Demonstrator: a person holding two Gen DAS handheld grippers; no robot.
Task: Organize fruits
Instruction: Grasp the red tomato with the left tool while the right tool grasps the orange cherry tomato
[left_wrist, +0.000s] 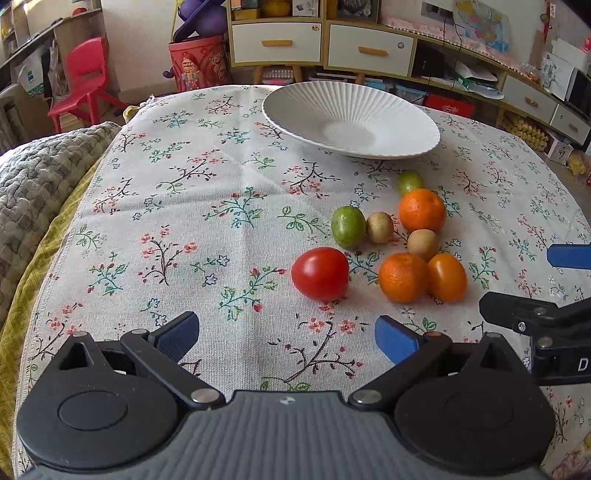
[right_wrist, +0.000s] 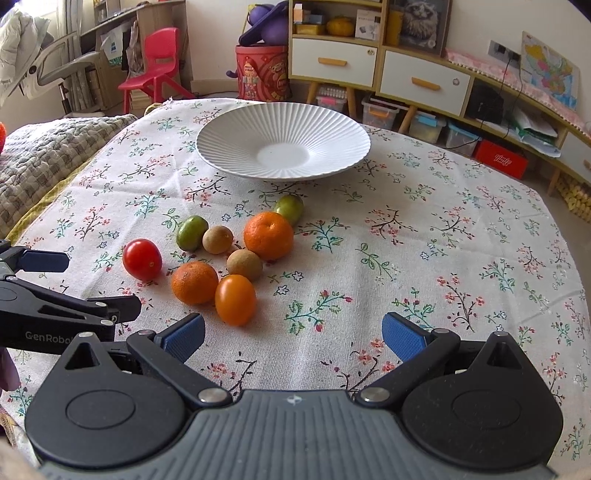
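While both grippers' fingers (left_wrist: 397, 339) spread empty, ribbed white plate (left_wrist: 351, 118), glossy round fruits (right_wrist: 236, 299).

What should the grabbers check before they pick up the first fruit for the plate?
1. Left gripper open and holding nothing: ok.
2. Right gripper open and holding nothing: ok.
3. White plate has room: ok, nothing lies in it.
4. Red tomato easy to reach: ok, it sits apart from the other fruit, nearest the left gripper.
5. Yellow tomato free to lift alone: not ok, it touches the near orange.
6. Tablecloth lies flat: ok.
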